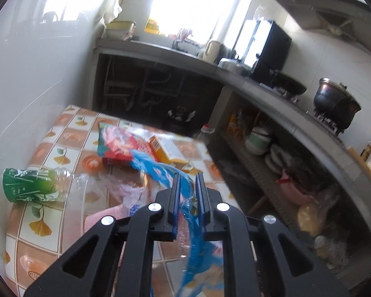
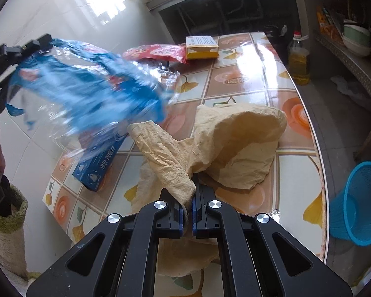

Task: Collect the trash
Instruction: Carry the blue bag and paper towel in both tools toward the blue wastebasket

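My left gripper [image 1: 188, 176] is shut on a blue and clear plastic wrapper [image 1: 160, 170] and holds it above the tiled table [image 1: 69, 133]. The wrapper [image 2: 86, 84] and that gripper [image 2: 43, 42] show blurred at the upper left of the right wrist view. My right gripper [image 2: 191, 193] is shut on the rim of a crumpled tan paper bag [image 2: 235, 143] lying open on the table [image 2: 259, 79]. On the table lie a green-labelled plastic bottle [image 1: 32, 185], a red snack packet [image 1: 118, 146] [image 2: 158, 52], a yellow box [image 1: 165, 148] [image 2: 202, 47] and a blue box [image 2: 99, 165].
A blue basket [image 2: 356, 203] stands on the floor right of the table. An oil bottle [image 2: 298, 59] stands beyond the table's far corner. A counter [image 1: 259, 84] with pots, a kettle and shelves runs along the right. A white wall [image 1: 37, 74] lies left.
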`<state>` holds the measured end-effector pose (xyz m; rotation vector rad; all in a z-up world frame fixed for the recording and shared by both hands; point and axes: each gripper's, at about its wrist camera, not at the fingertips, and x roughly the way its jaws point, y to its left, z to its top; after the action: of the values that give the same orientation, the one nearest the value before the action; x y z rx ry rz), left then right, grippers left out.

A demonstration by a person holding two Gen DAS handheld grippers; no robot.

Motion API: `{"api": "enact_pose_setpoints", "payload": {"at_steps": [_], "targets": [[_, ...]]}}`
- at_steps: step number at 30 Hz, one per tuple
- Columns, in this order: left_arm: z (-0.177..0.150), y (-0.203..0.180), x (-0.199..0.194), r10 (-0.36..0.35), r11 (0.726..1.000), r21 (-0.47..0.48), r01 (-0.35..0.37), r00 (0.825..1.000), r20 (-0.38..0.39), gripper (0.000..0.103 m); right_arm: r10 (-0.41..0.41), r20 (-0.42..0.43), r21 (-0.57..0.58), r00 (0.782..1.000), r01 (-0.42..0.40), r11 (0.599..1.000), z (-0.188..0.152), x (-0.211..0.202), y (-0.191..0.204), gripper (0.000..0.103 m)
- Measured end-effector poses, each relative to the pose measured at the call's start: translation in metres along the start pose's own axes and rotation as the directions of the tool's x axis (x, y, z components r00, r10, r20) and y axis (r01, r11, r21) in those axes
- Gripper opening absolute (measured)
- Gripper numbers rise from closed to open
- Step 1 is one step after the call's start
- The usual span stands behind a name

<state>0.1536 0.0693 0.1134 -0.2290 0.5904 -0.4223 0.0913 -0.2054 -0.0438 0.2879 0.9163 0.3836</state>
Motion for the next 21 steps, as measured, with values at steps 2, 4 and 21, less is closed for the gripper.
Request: {"api": "enact_pose_setpoints", "payload": {"at_steps": [2,4,21], "targets": [[0.004,0.0,-0.004,0.013,1.0,0.002,-0.013,1.0,0.011,0.012,-0.002,0.001,-0.001,1.0,0.002,1.0,0.0,-0.001,0.002,0.003],[0.006,0.003,-0.005,0.018,1.0,-0.011,-0.018,1.0,0.007,0.012,-0.005,0.004,-0.003,1.0,0.005,1.0,-0.001,-0.002,0.003,0.003],[0.005,0.0,-0.042,-0.031,0.999,-0.025,0.034,0.994,0.106,0.007,-0.04,0.089,0.023,0.995,0.038,0.999,0.0,-0.04,0.005,0.003]]}}
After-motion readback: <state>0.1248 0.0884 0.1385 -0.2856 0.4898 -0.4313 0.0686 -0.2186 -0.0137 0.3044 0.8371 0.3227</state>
